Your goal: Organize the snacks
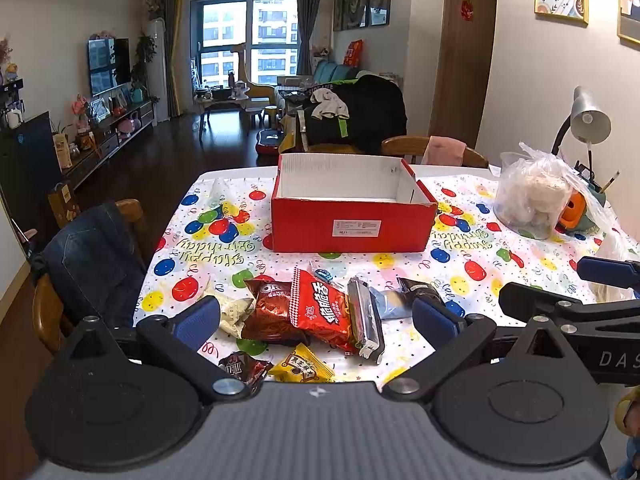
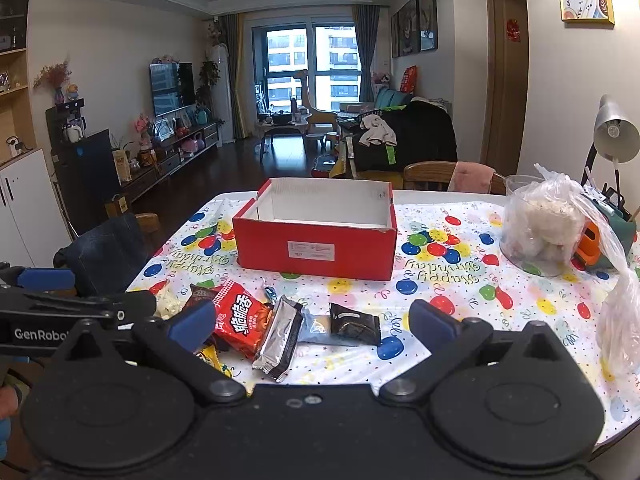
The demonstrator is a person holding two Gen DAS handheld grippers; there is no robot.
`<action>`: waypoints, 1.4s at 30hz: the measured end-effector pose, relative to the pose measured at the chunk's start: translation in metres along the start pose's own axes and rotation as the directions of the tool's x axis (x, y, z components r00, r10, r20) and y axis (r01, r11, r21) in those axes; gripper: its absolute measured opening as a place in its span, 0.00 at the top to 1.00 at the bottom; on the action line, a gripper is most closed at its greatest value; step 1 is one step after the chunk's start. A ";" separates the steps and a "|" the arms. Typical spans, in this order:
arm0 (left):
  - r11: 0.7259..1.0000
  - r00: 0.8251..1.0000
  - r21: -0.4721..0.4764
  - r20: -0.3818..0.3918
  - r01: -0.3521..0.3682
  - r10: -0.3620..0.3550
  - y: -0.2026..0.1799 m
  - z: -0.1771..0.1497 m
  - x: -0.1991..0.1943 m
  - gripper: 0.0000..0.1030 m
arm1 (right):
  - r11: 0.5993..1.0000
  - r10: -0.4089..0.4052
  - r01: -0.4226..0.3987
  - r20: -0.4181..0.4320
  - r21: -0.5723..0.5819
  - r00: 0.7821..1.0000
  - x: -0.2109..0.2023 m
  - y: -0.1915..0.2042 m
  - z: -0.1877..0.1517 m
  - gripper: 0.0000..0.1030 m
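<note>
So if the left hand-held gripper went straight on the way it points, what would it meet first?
Probably the red snack bag, lying between the open left hand-held gripper fingers; the red box stands farther back. Its height above the table is unclear.

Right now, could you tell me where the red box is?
The red box stands open at the table's centre, beyond the snack pile, left of the clear plastic bag.

Glossy foil snack packets (image 1: 320,312), cardboard box (image 1: 352,220)
</note>
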State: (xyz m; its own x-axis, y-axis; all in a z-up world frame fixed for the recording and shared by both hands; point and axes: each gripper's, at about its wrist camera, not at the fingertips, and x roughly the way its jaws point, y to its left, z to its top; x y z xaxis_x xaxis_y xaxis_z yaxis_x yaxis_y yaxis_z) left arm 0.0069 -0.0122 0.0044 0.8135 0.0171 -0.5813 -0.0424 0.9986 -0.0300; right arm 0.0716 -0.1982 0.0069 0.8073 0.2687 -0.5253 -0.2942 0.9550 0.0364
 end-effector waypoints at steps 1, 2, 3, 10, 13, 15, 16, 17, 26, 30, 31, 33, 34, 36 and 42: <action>1.000 1.000 0.000 0.000 -0.001 0.001 0.000 0.000 0.000 0.00 | 1.000 0.000 0.000 -0.001 0.000 1.000 0.000 0.000 0.000 0.00; 1.000 1.000 -0.001 -0.001 -0.001 0.001 0.000 0.001 0.000 0.00 | 1.000 0.000 0.000 -0.001 0.001 1.000 0.000 0.000 0.000 0.00; 1.000 1.000 -0.002 0.000 0.000 0.000 0.000 0.000 0.000 0.00 | 1.000 -0.002 0.002 0.000 0.001 1.000 0.000 0.000 0.000 0.00; 1.000 1.000 -0.001 0.000 0.003 -0.003 0.000 0.000 0.000 0.00 | 1.000 -0.002 0.002 0.001 0.000 1.000 -0.001 -0.001 0.000 0.00; 1.000 1.000 -0.002 -0.001 0.003 -0.003 0.000 0.001 -0.001 0.00 | 1.000 -0.004 0.004 0.001 -0.002 1.000 0.000 -0.001 0.001 0.00; 1.000 1.000 -0.004 -0.002 0.004 -0.004 -0.001 0.001 -0.001 0.00 | 1.000 -0.003 0.003 0.000 -0.002 1.000 -0.001 -0.001 0.001 0.00; 1.000 1.000 -0.004 -0.002 0.004 -0.004 -0.001 0.001 -0.001 0.00 | 1.000 -0.004 0.004 0.001 -0.002 1.000 -0.001 -0.001 0.001 0.00; 1.000 1.000 -0.005 -0.002 0.006 -0.006 -0.001 0.001 -0.001 0.00 | 1.000 -0.003 0.003 0.001 -0.001 1.000 -0.001 -0.001 0.001 0.00; 1.000 1.000 -0.007 0.000 0.005 -0.005 -0.001 0.001 -0.001 0.00 | 1.000 -0.004 0.004 0.004 -0.003 1.000 -0.001 -0.001 0.002 0.00; 1.000 1.000 -0.007 0.000 0.005 -0.005 0.000 0.001 -0.001 0.00 | 1.000 -0.005 0.005 0.003 -0.002 1.000 -0.001 -0.001 0.001 0.00; 1.000 1.000 -0.007 0.000 0.006 -0.006 -0.001 0.002 -0.001 0.00 | 1.000 -0.005 0.005 0.003 -0.002 1.000 -0.001 -0.001 0.001 0.00; 1.000 1.000 -0.007 0.000 0.006 -0.006 0.000 0.001 -0.001 0.00 | 1.000 -0.003 0.003 0.002 -0.001 1.000 0.000 -0.001 0.001 0.00; 1.000 1.000 -0.007 0.000 0.006 -0.006 0.000 0.001 -0.001 0.00 | 1.000 -0.001 0.001 0.000 0.000 1.000 -0.001 -0.001 0.001 0.00; 1.000 1.000 -0.008 0.000 0.005 -0.005 0.001 0.001 -0.001 0.00 | 1.000 -0.001 0.001 -0.001 -0.002 1.000 -0.001 0.000 0.003 0.00; 1.000 1.000 -0.008 0.002 0.007 -0.007 0.001 0.001 -0.002 0.00 | 1.000 -0.004 0.004 0.002 -0.011 1.000 0.000 0.004 0.007 0.00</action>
State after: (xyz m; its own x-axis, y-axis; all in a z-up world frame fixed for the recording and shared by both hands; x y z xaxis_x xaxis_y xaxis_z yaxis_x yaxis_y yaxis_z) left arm 0.0058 -0.0114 0.0060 0.8151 0.0098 -0.5793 -0.0409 0.9983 -0.0407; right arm 0.0738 -0.1935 0.0128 0.8098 0.2648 -0.5235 -0.2963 0.9548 0.0246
